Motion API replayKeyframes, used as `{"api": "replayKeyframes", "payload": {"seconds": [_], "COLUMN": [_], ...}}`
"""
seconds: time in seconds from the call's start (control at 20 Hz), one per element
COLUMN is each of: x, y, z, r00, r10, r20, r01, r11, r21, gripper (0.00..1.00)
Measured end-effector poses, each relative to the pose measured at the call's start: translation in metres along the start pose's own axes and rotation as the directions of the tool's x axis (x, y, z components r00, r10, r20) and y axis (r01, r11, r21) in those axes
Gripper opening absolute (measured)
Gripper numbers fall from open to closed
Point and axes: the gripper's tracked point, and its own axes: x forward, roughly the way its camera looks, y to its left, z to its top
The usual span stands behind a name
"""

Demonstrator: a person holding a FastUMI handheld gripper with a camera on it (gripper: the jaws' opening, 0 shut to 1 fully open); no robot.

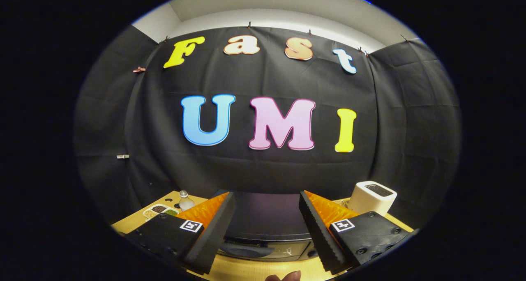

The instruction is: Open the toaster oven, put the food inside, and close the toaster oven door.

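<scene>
Toaster oven [266,227] sits on the table just ahead of and below the gripper [266,227], door shut, fingers spread wide and empty; drop lower, square to the door's top edge, then hook it and pull.

We see the toaster oven [267,227] on the desk [254,268] between the spread fingers [224,227]; far left, a bottle [185,200] beside what may be a tray [160,210]; far right, a box-like container [373,196].
</scene>
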Motion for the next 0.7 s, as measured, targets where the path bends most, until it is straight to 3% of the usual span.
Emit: {"api": "replayKeyframes", "payload": {"seconds": [0.5, 0.7], "x": [0.028, 0.023], "y": [0.019, 0.026], "z": [-0.115, -0.118], "r00": [0.967, 0.981], "r10": [-0.017, -0.011], "r20": [-0.253, -0.195], "r01": [0.021, 0.010], "r11": [1.000, 1.000], "r21": [0.010, -0.005], "gripper": [0.98, 0.99]}}
